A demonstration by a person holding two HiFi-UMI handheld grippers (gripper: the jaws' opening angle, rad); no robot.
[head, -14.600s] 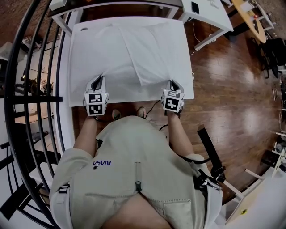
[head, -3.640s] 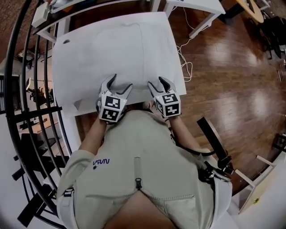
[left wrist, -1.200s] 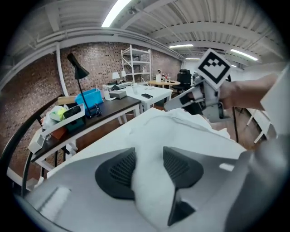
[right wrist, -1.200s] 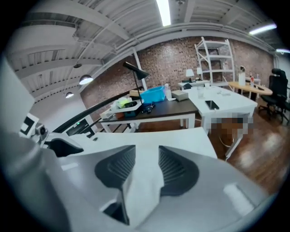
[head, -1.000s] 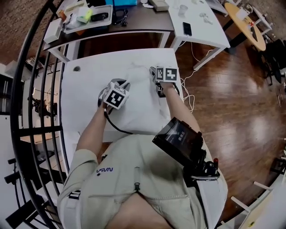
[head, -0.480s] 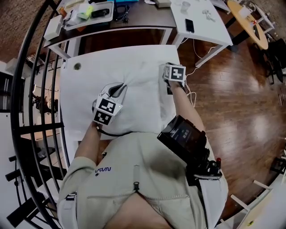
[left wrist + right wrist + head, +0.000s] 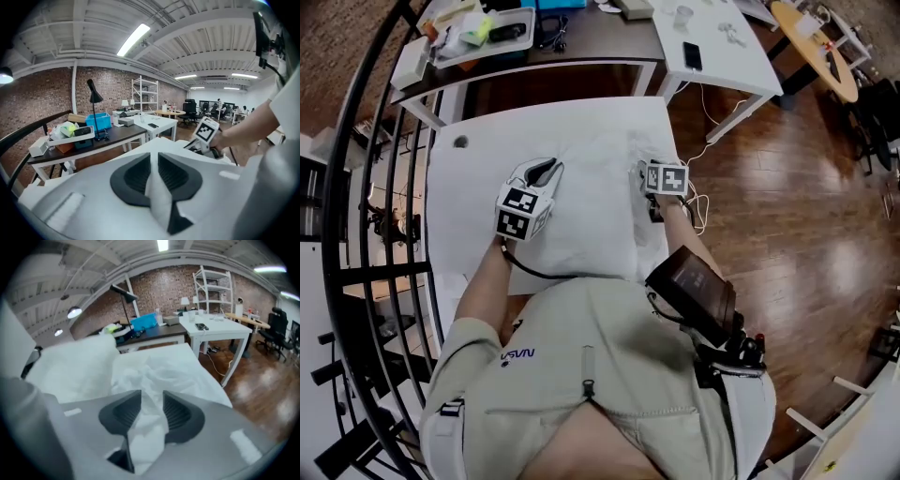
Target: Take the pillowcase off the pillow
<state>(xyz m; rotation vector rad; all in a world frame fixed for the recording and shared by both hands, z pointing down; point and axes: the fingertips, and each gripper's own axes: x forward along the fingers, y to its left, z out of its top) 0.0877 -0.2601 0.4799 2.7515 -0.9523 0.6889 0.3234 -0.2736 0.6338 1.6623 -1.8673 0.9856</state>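
A white pillow in its white pillowcase (image 7: 592, 220) lies on the white table (image 7: 469, 202). My left gripper (image 7: 546, 169) is over the pillow's far left part. In the left gripper view its jaws (image 7: 154, 159) pinch a thin strip of pillowcase fabric (image 7: 155, 197) and are opening slightly. My right gripper (image 7: 643, 172) is at the pillow's right edge. Its jaws (image 7: 152, 397) are opening, with a thick bunch of pillowcase cloth (image 7: 150, 427) filling the gap between them. More crumpled cloth (image 7: 154, 369) lies ahead of it.
A dark desk (image 7: 544, 52) with a blue box and a tray stands beyond the table, with a white desk (image 7: 717, 52) to its right. A black railing (image 7: 370, 187) runs along the left. Wood floor (image 7: 787, 187) and a cable (image 7: 701, 202) are on the right.
The right gripper has drawn back toward the person along the pillow's right edge. The left gripper has moved a little farther out over the pillow.
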